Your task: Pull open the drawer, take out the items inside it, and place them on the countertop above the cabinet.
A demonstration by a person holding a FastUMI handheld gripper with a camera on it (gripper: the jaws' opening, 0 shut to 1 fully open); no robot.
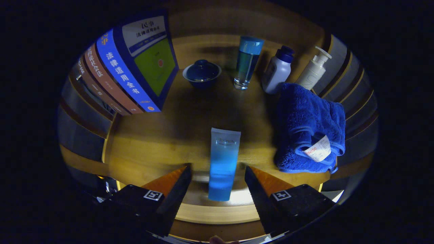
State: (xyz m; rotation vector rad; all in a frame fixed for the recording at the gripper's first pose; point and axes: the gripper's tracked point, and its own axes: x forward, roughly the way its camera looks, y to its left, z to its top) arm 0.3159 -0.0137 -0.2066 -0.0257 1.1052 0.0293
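Looking down along my tongs point(218, 178), I see them spread apart with a translucent blue tube point(222, 163) standing between the fingers; neither finger seems to press it. It rests on the wooden table point(152, 142). Beyond it sit a dark lidded bowl point(202, 73), a tall clear blue bottle point(248, 62), a white bottle with a dark cap point(278, 70) and a pump bottle point(314, 69). A folded blue towel point(310, 130) lies right of the tube, books point(130, 67) stand to the left.

Books point(135, 67): far left, leaning in a row
Lidded bowl point(202, 73): far centre, dark blue
Clear bottle point(248, 62): upright, right of the bowl
White bottle point(278, 70): tilted, dark cap
Pump bottle point(313, 70): far right, behind towel
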